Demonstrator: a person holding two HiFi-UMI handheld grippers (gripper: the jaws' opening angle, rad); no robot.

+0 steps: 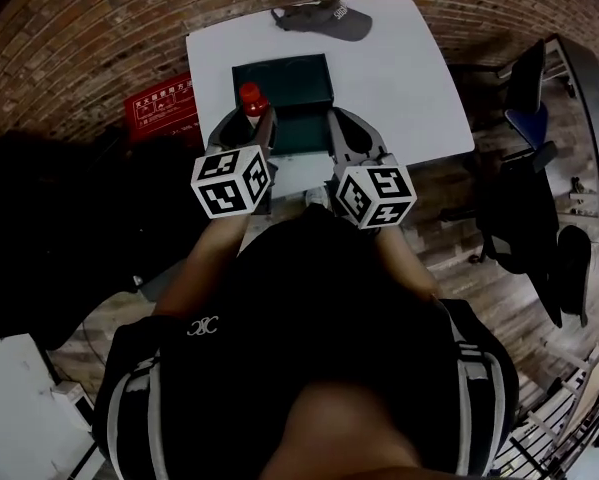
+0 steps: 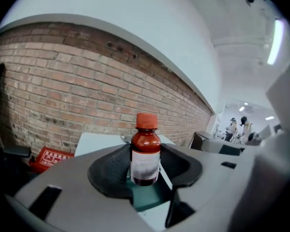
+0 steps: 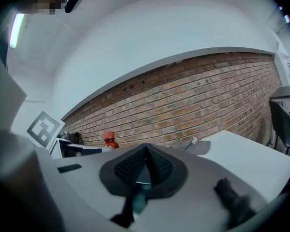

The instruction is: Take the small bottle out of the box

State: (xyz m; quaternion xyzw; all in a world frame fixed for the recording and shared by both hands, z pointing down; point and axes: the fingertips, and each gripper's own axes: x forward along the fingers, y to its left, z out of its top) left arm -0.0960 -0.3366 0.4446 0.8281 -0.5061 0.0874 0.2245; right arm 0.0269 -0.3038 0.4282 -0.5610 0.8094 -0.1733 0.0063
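Brick walling is running behind a white table (image 1: 419,88), where a dark green box (image 1: 282,76) is lying open; the left gripper (image 2: 146,164) is clamping the small bottle (image 2: 145,144) by its labelled body, jaws standing wide around it, and is holding it upright above the box's left edge, seemingly clear of it; the right gripper (image 3: 145,153) is hanging alongside, jaws pressed together on nothing. Smooth glass is probably giving the pads little bite, so a slackening squeeze or a hasty swing could be letting it slide or tip; dipping low could be knocking it against the box wall. The bottle is showing brown glass, a red screw cap and a pale label.
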